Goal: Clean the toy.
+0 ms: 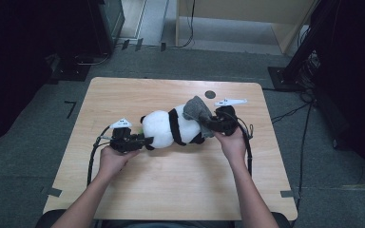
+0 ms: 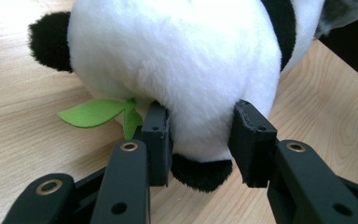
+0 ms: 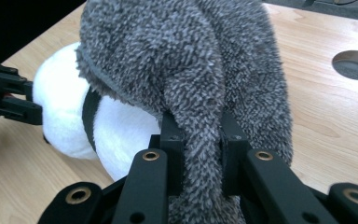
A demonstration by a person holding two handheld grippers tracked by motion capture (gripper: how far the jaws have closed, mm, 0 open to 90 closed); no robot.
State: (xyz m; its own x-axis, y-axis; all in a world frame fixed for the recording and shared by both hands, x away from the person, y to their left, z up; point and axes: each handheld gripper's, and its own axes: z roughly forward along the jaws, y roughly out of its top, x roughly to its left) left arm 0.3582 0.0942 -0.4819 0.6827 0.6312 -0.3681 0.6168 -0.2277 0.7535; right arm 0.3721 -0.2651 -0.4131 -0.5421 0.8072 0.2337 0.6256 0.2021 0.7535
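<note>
A black-and-white plush panda (image 1: 164,128) lies on its side in the middle of the wooden table (image 1: 171,190). My left gripper (image 1: 145,141) is at its left end. In the left gripper view the gripper (image 2: 200,135) is shut on the panda's white plush (image 2: 177,60), the pads pressed into the fur, with a green felt leaf (image 2: 93,113) beside them. A grey fleece cloth (image 1: 197,110) drapes over the panda's right end. My right gripper (image 1: 206,124) is shut on a fold of that cloth (image 3: 191,60), as the right gripper view (image 3: 200,140) shows; the panda (image 3: 60,107) lies behind it.
A round cable hole (image 1: 210,94) sits in the table near its far edge, right of centre. Cables trail from both grippers toward the front. Dark equipment and stands surround the table on a grey carpet floor (image 1: 28,142).
</note>
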